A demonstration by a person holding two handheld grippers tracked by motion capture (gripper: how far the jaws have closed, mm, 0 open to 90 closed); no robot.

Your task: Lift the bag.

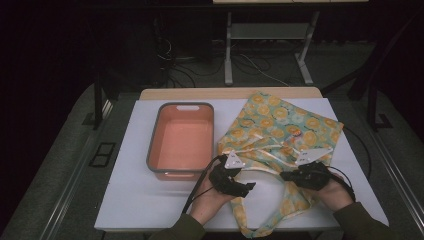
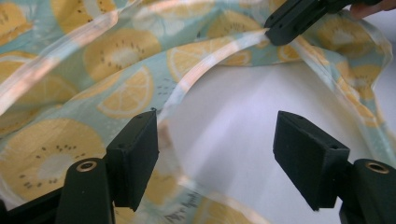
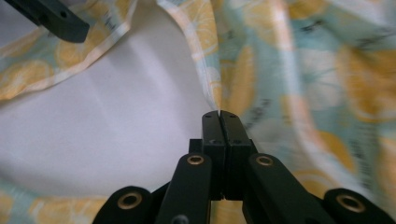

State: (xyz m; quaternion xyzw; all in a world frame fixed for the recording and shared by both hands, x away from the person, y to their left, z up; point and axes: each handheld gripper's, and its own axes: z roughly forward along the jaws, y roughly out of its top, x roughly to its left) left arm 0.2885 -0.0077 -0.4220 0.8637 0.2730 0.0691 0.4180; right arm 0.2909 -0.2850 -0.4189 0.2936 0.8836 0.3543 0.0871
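Observation:
A cloth tote bag [image 1: 280,125] printed with citrus slices on pale blue lies on the white table [image 1: 150,200], right of centre. My left gripper [image 1: 247,187] sits at the bag's near left side. In the left gripper view it [image 2: 215,149] stands open, one jaw over the fabric [image 2: 116,51], the other over bare table. My right gripper [image 1: 285,176] points left at the bag's mouth. In the right gripper view its jaws [image 3: 219,114] are pressed together, with the bag's pale hem [image 3: 205,70] running into their tips. The right gripper's tip [image 2: 280,32] touches that hem.
An orange bin with a grey rim [image 1: 152,140] stands left of the bag, with nothing inside. The table's near edge lies close to the person's sleeves. Desk legs and cables stand on the floor beyond the far edge. One left jaw [image 3: 60,21] crosses the right gripper view.

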